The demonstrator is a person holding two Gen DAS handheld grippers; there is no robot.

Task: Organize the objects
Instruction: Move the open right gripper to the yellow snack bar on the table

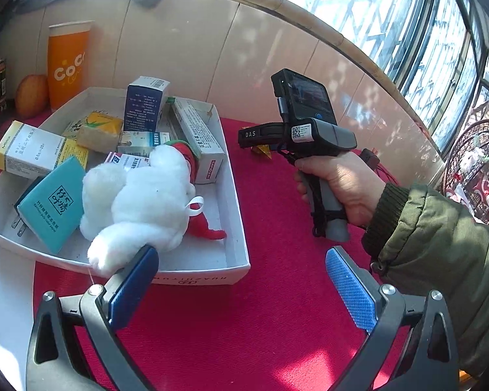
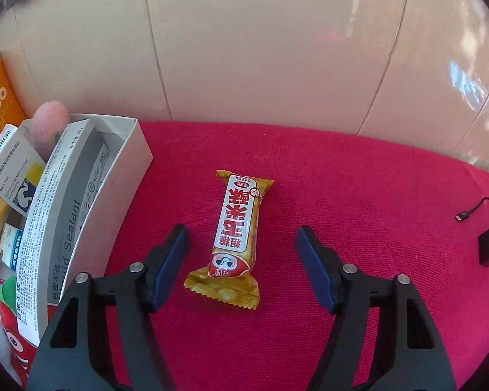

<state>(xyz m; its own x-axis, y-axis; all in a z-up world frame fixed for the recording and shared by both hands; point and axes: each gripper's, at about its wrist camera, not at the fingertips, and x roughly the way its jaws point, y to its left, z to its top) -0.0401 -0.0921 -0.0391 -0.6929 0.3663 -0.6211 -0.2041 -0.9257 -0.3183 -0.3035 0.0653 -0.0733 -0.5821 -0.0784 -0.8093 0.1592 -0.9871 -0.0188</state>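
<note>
Lower centre of the right wrist view, my right gripper [image 2: 241, 254] straddles the snack bar [image 2: 234, 234] on the red cloth [image 2: 358, 202], jaws apart, not touching, ready to pinch. My left gripper [image 1: 241, 280] waits open beside the white box [image 1: 234, 228], its likely destination at left.

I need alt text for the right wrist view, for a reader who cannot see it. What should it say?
A gold and red snack packet lies on a red cloth between the open fingers of the right gripper, which do not touch it. A white box full of cartons stands at the left, and a beige tiled wall rises behind.
</note>
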